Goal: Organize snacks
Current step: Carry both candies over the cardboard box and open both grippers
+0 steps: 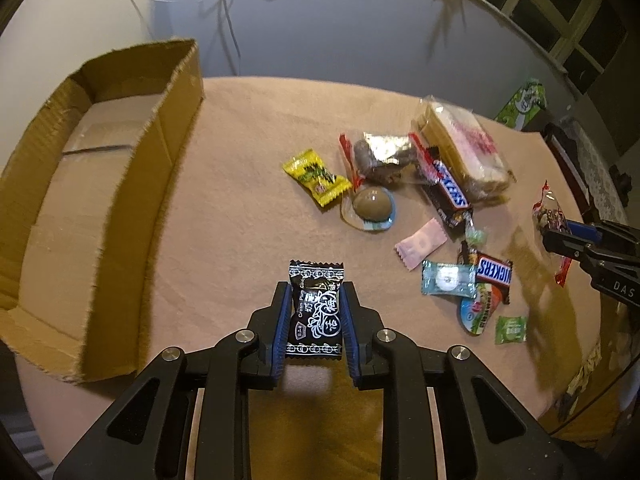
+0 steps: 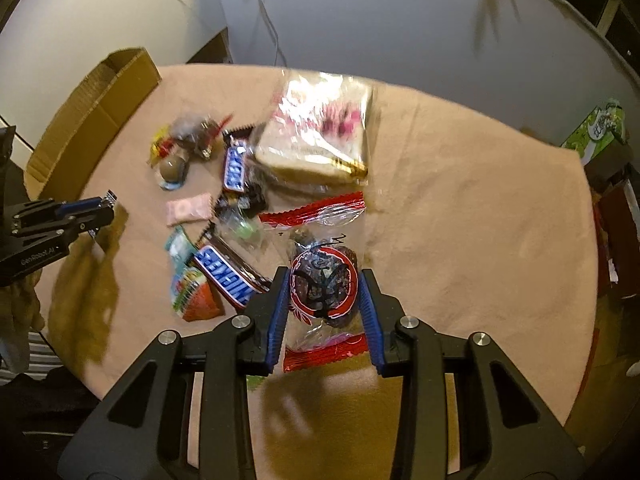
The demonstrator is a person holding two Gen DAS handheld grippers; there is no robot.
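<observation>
Snacks lie in a loose heap on the cloth-covered bench (image 1: 248, 152), with an open cardboard box (image 1: 132, 184) at the left side, empty as far as can be seen. The left hand-held gripper (image 1: 314, 312) pinches a black candy packet (image 1: 316, 308) across its middle, the crimped ends sticking out past the pads. The right hand-held gripper (image 2: 324, 292) pinches a clear bag with red ends (image 2: 322, 280), dark pieces inside, again across its body.

Both wrappers look light and crinkly; film like this is probably slippery and gives under pressure, so a hold across the filled middle seems safer than one on the flat seams. The bag's contents may shift and sag.

Of the rest, the Snickers bars (image 1: 450, 192) should be firm enough to take by the sides. The wrapped bread (image 1: 464, 148) is soft and would squash; grip it lightly at an edge.
</observation>
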